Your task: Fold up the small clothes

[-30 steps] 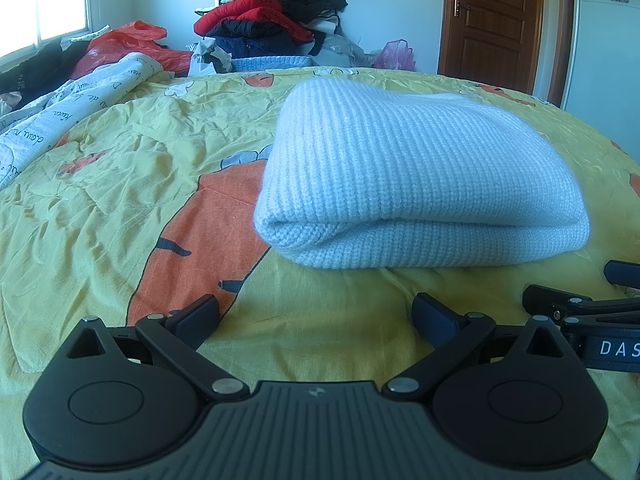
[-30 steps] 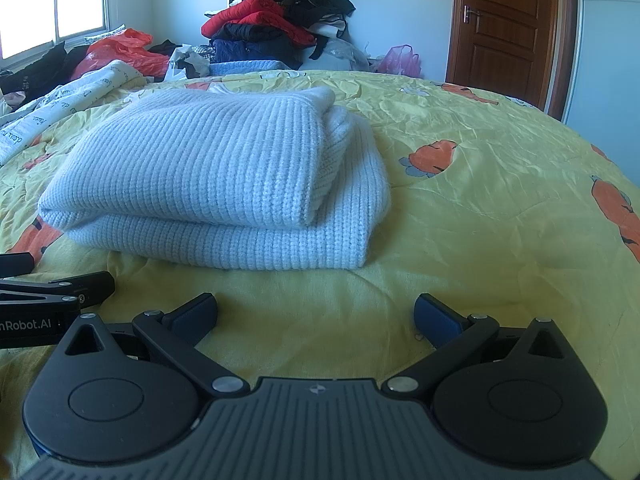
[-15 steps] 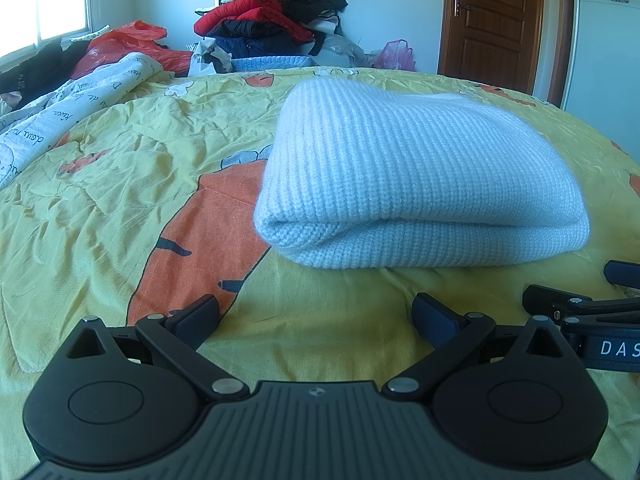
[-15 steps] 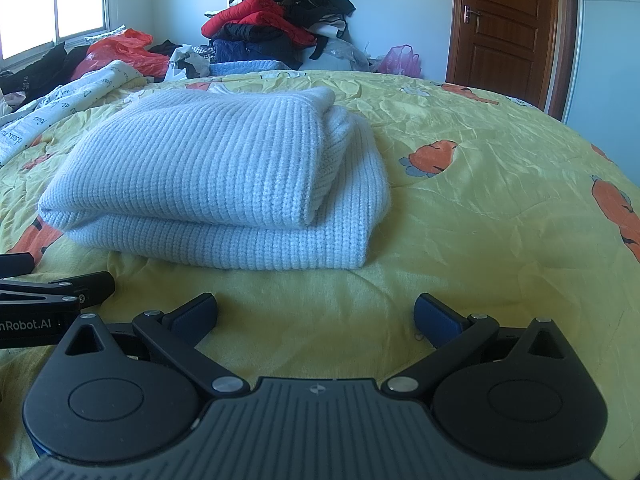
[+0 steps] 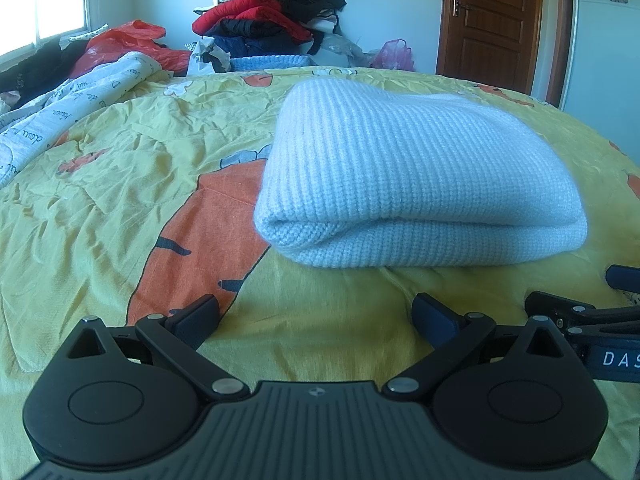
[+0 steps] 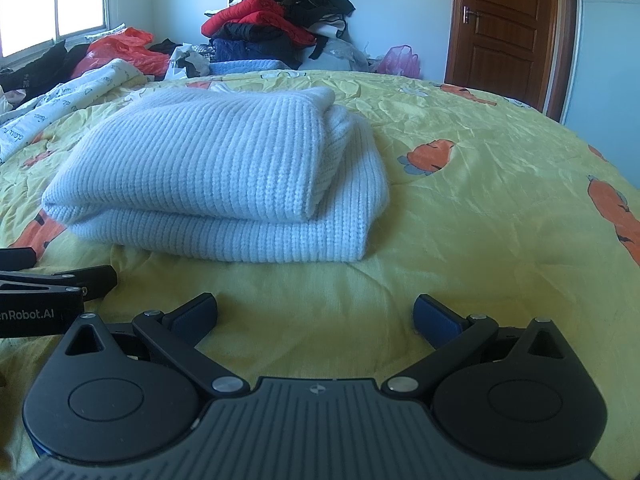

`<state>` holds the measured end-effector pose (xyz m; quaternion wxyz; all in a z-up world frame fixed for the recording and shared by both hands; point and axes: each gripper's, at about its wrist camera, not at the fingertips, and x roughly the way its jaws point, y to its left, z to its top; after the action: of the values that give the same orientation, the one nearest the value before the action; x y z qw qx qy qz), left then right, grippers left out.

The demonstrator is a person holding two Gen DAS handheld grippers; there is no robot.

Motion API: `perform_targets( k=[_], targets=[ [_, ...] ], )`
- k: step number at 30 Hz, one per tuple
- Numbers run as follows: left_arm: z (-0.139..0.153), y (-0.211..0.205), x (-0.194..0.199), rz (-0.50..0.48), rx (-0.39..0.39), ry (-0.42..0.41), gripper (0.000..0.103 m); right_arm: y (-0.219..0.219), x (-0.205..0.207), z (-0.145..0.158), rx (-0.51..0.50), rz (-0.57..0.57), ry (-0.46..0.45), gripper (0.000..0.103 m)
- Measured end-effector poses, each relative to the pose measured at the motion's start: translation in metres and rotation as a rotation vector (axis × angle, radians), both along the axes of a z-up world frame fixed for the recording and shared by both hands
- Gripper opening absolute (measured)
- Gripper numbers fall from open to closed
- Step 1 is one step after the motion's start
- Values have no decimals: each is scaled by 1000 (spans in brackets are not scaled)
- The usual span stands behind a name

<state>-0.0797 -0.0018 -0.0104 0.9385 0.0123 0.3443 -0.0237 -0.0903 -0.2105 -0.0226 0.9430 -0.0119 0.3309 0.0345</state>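
A light blue knitted sweater point(image 5: 412, 176) lies folded in a thick stack on the yellow bedspread point(image 5: 120, 184); it also shows in the right wrist view point(image 6: 224, 176). My left gripper point(image 5: 316, 314) is open and empty, low over the bedspread just in front of the sweater. My right gripper point(image 6: 316, 312) is open and empty too, in front of the sweater's right end. Each gripper shows at the edge of the other's view: the right one point(image 5: 592, 312) and the left one point(image 6: 60, 280).
A pile of red, black and dark clothes point(image 5: 276, 20) stands at the far side of the bed. A white printed quilt point(image 5: 60, 108) and a red plastic bag point(image 5: 128, 40) lie at the far left. A brown door point(image 5: 492, 20) is at the back right.
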Motion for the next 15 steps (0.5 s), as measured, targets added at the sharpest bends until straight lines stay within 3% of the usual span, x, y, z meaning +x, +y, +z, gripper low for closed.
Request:
perform_targets(
  k=[7,12,15],
  targets=[
    [1,-1,0,-1,8,5,103,-1,0,0,-2,0,0,102],
    [6,2,0,-39,-1,53,103,-1,-1,0,-1,-2,1,102],
    [13,8,-9,-21,-46,68,103,-2,-6,4,-7,3,16,103]
  ],
)
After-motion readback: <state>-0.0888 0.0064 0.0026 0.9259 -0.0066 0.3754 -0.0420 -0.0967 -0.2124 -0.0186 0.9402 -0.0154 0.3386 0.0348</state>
